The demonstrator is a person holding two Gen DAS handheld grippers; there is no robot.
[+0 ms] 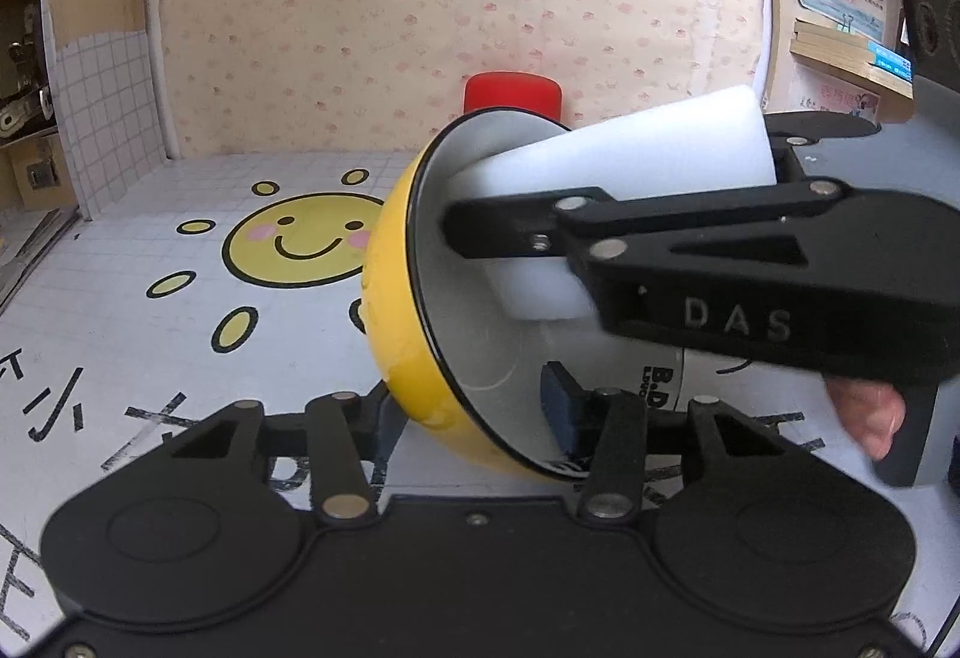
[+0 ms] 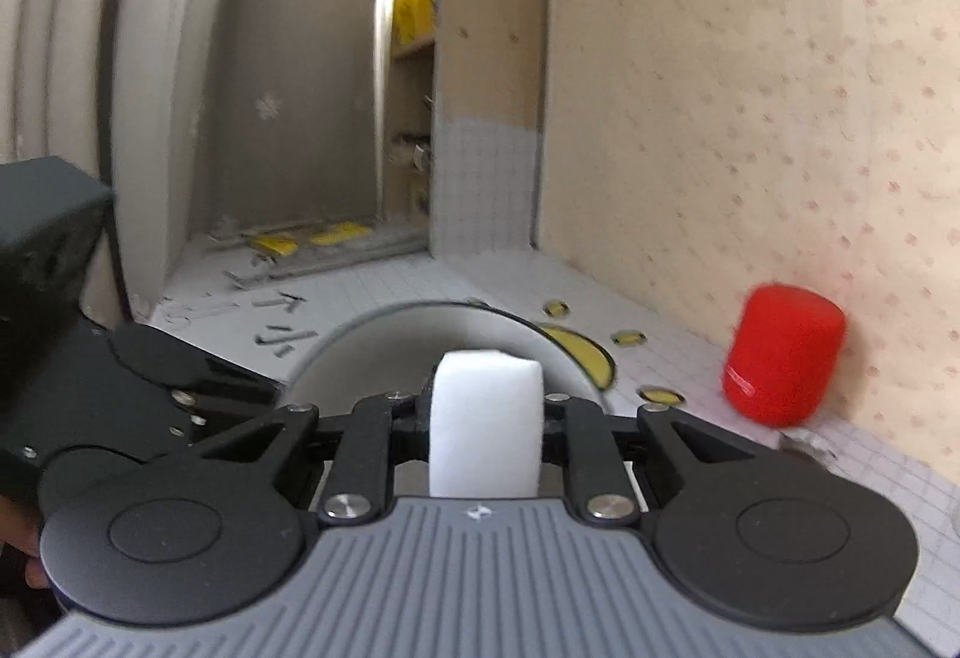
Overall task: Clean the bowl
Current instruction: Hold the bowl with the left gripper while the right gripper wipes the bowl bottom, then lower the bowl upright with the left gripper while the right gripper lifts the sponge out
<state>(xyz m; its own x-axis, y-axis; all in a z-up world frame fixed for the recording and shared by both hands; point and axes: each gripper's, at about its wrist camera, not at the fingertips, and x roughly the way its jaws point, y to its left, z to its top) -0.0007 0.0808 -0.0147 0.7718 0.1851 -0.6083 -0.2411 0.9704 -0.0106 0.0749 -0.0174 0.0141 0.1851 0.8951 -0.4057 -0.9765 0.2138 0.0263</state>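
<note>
The bowl (image 1: 414,334), yellow outside and white inside, is tipped on its side above the surface (image 1: 120,310), its opening turned to the right. The left gripper (image 1: 474,412) has its fingers closed on the bowl's lower rim, one inside and one outside. The right gripper (image 2: 485,412) is closed on a white sponge (image 1: 624,166), which reaches into the bowl and seems to touch the inner wall, though the contact is partly hidden. Behind the bowl, by the wall, stands a red cup (image 2: 783,355).
</note>
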